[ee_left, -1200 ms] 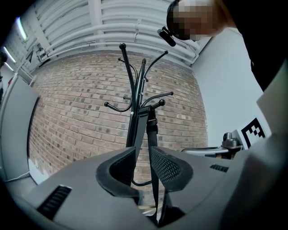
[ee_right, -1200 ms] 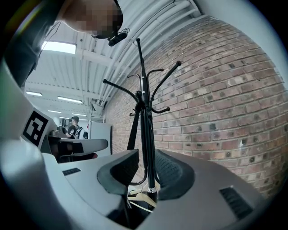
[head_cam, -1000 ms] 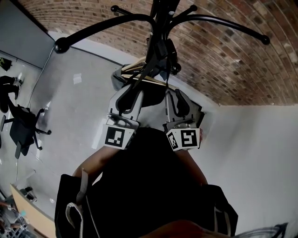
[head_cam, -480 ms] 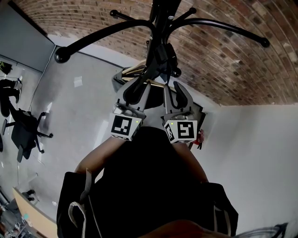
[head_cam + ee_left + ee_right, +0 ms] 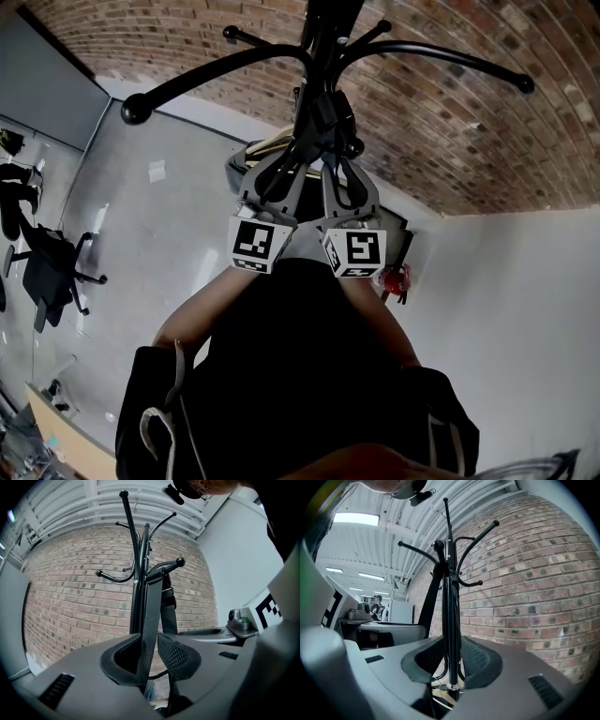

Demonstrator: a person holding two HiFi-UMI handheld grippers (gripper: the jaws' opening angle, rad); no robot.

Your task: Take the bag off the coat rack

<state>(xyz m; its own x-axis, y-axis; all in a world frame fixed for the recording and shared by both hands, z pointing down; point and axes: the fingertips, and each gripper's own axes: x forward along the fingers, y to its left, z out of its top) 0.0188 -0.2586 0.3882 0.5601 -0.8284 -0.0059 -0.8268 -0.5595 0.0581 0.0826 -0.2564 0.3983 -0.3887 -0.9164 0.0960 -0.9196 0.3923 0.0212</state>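
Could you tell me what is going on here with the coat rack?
A person holds a gripper in each hand up at the coat rack, where a bag's strap hangs from a hook. The left gripper is shut on the strap. The right gripper's jaws closely frame the pole; whether they pinch a strap cannot be told. The strap is not yet off the hook.
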